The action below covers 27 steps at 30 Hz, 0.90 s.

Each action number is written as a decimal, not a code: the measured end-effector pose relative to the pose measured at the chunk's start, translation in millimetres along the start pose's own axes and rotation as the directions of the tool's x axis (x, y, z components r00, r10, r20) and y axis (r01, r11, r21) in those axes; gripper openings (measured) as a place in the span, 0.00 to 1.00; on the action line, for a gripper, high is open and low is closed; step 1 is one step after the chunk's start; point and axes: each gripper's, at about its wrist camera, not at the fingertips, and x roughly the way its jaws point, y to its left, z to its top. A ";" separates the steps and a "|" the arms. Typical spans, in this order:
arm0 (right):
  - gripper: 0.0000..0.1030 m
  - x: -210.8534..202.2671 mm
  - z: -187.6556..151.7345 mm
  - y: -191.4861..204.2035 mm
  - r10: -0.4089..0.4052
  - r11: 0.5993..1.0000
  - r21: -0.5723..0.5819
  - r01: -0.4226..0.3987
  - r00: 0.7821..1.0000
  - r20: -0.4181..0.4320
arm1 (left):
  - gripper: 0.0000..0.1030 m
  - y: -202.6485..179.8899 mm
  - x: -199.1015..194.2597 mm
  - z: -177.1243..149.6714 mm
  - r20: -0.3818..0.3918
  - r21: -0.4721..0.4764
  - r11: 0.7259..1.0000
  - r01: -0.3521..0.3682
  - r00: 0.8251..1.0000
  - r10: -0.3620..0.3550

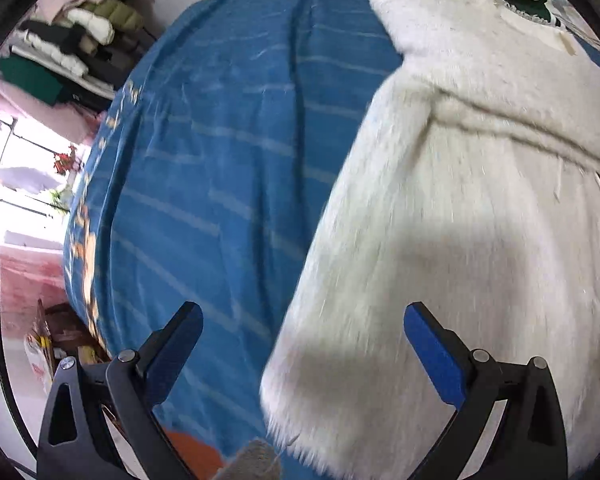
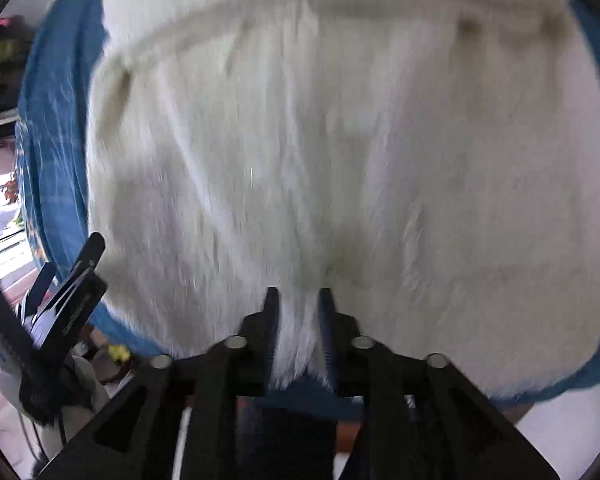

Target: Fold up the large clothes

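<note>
My right gripper (image 2: 298, 292) has its fingers clamped on the near hem of the white fur coat (image 2: 340, 152), which runs away toward twelve o'clock across the blue bedspread (image 2: 48, 120). My left gripper (image 1: 304, 320) hangs with fingers wide apart and nothing between them; the coat's left hem corner sits at one o'clock, just beyond my inner finger. The coat's long axis lies straight ahead, collar farthest.

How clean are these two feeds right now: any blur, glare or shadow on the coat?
Left wrist: window blown out, white fur coat slightly smeared, shadow across its lower part. Right wrist: fur motion-blurred; right gripper reads sharper; fisheye bends the blue bedspread.
</note>
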 end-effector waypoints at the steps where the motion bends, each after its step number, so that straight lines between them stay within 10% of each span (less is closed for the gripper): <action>1: 0.25 3.3 11.1 2.0 0.004 1.000 0.008 -0.004 1.000 0.007 | 1.00 -5.0 7.3 5.1 0.010 0.013 1.000 -0.022 1.000 0.022; 7: 0.25 46.9 61.6 -3.5 -0.084 0.995 0.046 0.088 0.993 -0.078 | 1.00 -36.4 57.6 24.7 0.008 0.089 0.994 -0.064 0.998 0.063; 12: 0.31 -20.9 57.4 -26.3 -0.055 0.998 0.019 0.055 0.998 0.011 | 1.00 -44.1 60.6 33.9 0.054 0.129 0.988 -0.085 0.995 0.079; 19: 0.44 -111.8 33.7 -199.2 -0.276 0.942 0.235 0.242 0.952 0.128 | 1.00 -41.6 37.0 30.3 -0.009 0.022 0.994 -0.110 0.994 0.110; 22: 0.06 -90.3 24.9 -253.6 -0.197 0.947 0.269 0.177 0.979 0.050 | 1.00 -58.9 5.4 19.9 0.003 -0.009 0.992 -0.123 0.992 0.123; 27: 0.06 -61.2 13.0 -293.7 -0.113 0.985 0.128 0.120 0.992 -0.060 | 1.00 -115.2 -44.5 -10.2 0.023 0.011 0.979 -0.202 0.979 0.201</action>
